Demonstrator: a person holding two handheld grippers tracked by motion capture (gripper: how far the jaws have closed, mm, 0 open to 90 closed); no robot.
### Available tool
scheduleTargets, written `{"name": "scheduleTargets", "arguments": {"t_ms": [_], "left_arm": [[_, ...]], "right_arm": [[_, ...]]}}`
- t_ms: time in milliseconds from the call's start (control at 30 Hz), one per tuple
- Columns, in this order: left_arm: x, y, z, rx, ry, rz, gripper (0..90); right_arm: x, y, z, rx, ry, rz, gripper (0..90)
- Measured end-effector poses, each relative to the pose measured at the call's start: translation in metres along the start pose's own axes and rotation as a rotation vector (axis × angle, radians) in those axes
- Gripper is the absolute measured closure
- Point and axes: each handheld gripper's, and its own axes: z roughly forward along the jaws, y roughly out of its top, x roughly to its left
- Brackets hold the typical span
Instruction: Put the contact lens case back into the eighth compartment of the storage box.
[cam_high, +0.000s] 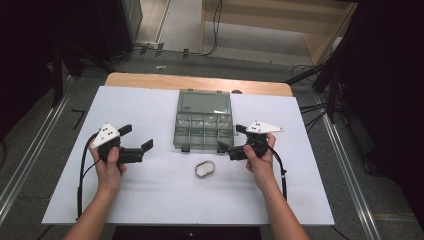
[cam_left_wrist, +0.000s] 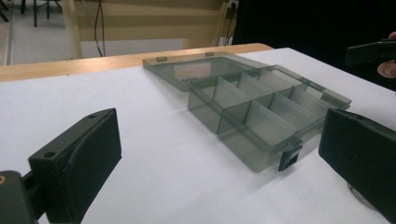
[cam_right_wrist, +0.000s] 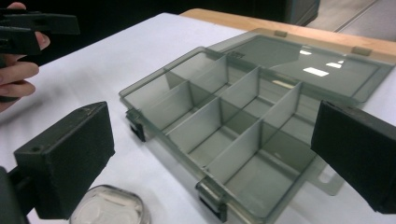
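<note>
High view, organizer box (cam_high: 205, 131) open, no legible txt, both jaws apart

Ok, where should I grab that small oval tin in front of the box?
Probably across its short width. The oval tin lies flat on the white table, apart from the compartment box. Bring the open right tool down from above, since its low rim leaves little side wall to pinch.
</note>
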Motion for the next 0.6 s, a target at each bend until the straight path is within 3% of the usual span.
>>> {"name": "scheduleTargets", "arguments": {"t_ms": [167,600], "left_arm": [[-0.001,-0.012,-0.013,0.009,0.005,0.008,0.0],[-0.002,-0.024,-0.043,0.003,0.018,0.017,0.0]], "right_arm": [[0.007,-0.001,0.003,0.026,0.014,-0.028,0.0],[0.017,0.006,-0.004,0.06,0.045,-0.077,0.0]]}}
